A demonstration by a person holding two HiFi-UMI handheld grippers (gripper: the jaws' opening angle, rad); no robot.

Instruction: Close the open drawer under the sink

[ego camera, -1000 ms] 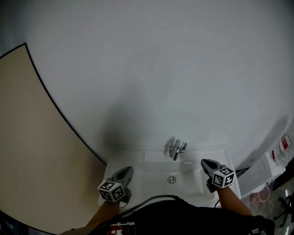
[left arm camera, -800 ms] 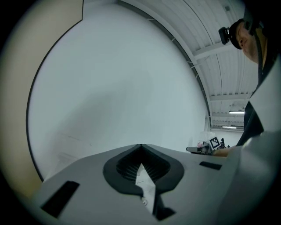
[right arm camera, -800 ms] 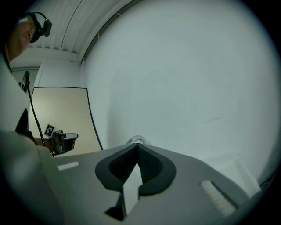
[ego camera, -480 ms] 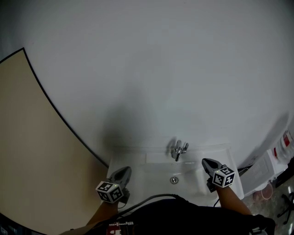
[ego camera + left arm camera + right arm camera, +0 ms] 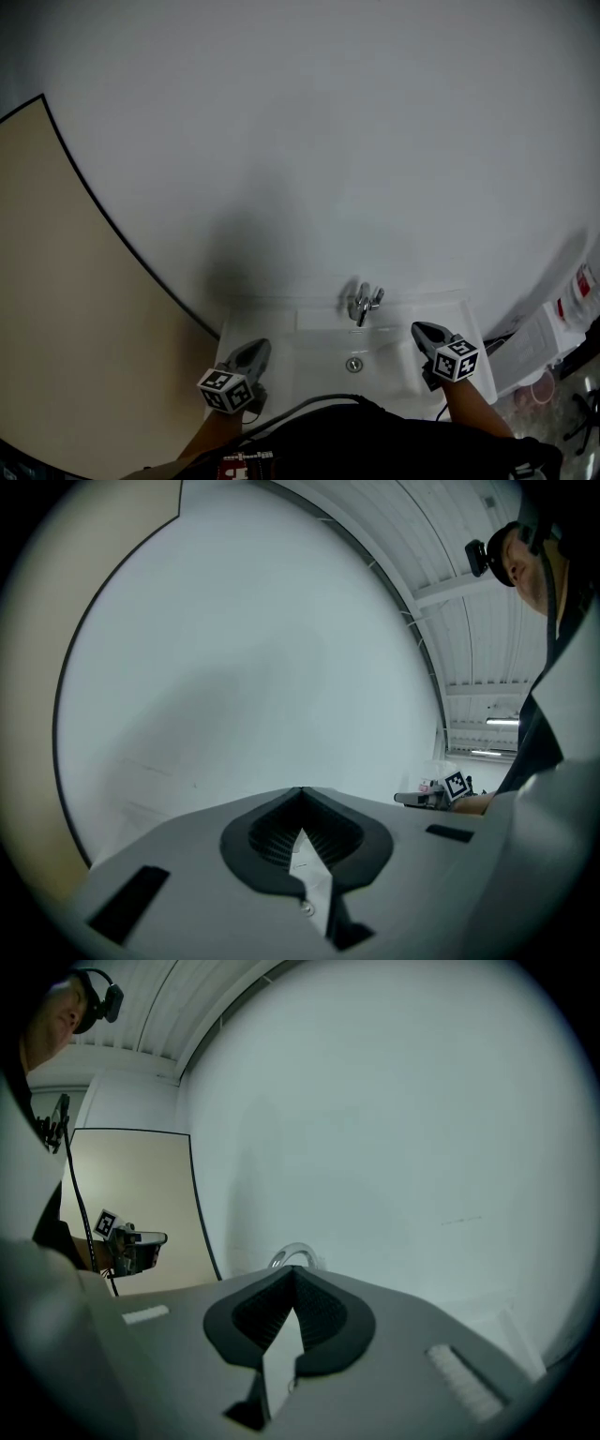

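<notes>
A white sink with a chrome faucet and a round drain sits against the white wall. The drawer under it is hidden in every view. Above the sink's left edge my left gripper is held shut, nothing between its jaws; its own view shows the tips met against bare wall. My right gripper hovers over the sink's right side, also shut and empty. The faucet's curve peeks just over its tips. Each gripper shows small in the other's view: the right gripper and the left gripper.
A beige panel with a dark edge stands left of the sink. White boxes and a pink-tinted cup crowd the floor at the right. My dark clothing covers the sink's front edge.
The head view has shifted a little; both grippers stay where they were, shut.
</notes>
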